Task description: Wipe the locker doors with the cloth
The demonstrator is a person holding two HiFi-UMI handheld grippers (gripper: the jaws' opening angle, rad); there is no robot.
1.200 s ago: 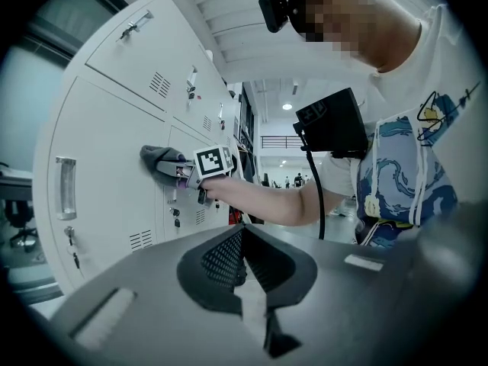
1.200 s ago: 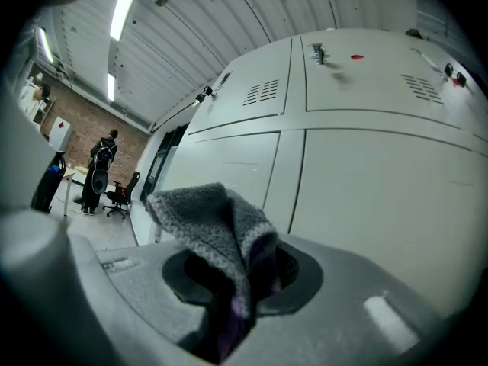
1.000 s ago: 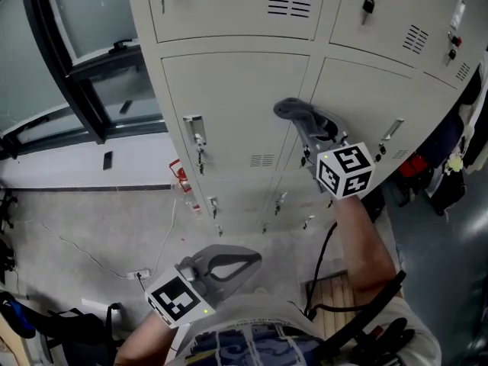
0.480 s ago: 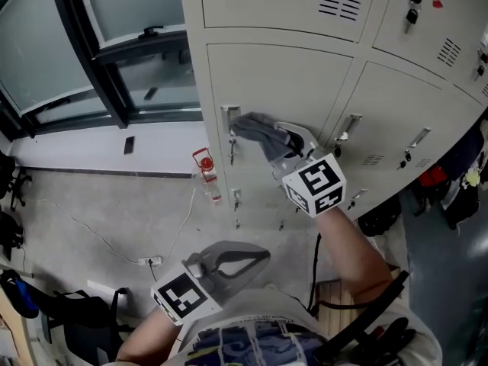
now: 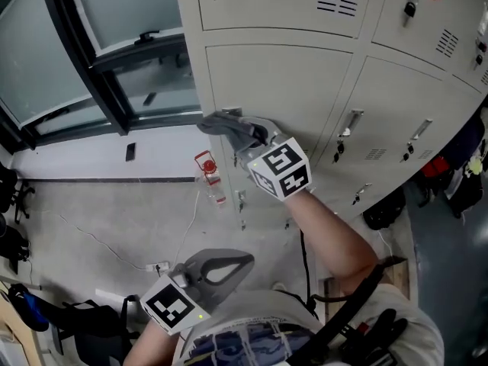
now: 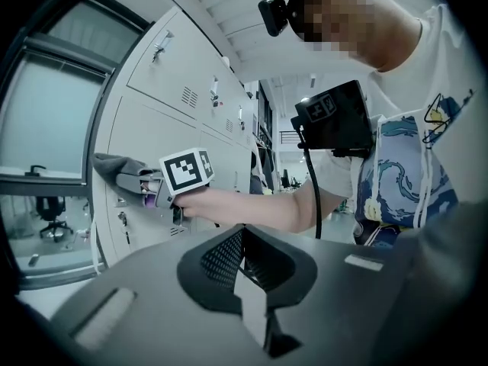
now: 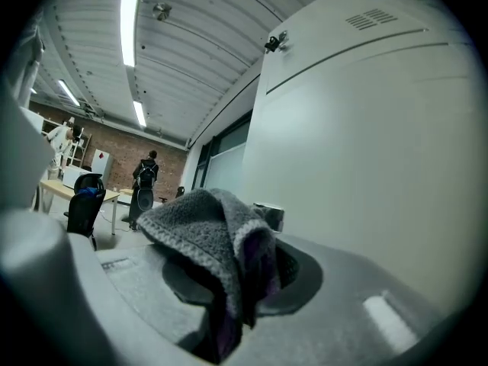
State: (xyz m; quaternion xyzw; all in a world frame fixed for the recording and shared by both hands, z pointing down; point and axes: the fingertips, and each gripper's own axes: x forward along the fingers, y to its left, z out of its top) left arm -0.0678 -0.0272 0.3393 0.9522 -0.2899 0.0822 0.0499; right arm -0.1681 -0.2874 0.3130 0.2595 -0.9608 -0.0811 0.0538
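Observation:
My right gripper (image 5: 252, 137) is shut on a grey knitted cloth (image 5: 229, 127) and holds it against the left edge of a beige locker door (image 5: 282, 78), right at the door's handle. In the right gripper view the cloth (image 7: 217, 239) drapes over the closed jaws, with the pale locker door (image 7: 374, 143) close on the right. My left gripper (image 5: 238, 264) hangs low near my body, away from the lockers, jaws together and empty. From the left gripper view, the right gripper (image 6: 141, 185) and cloth (image 6: 114, 166) show against the lockers.
More locker doors (image 5: 412, 105) with handles and keys run to the right. A dark-framed window (image 5: 99, 44) stands left of the lockers. A bottle with a red cap (image 5: 207, 170) sits on the floor at the locker's base, with cables (image 5: 114, 239) and a bag (image 5: 30, 311) nearby.
The right gripper has swept the cloth leftward across the locker door, from its middle to its left edge by the handle. The left gripper has stayed low.

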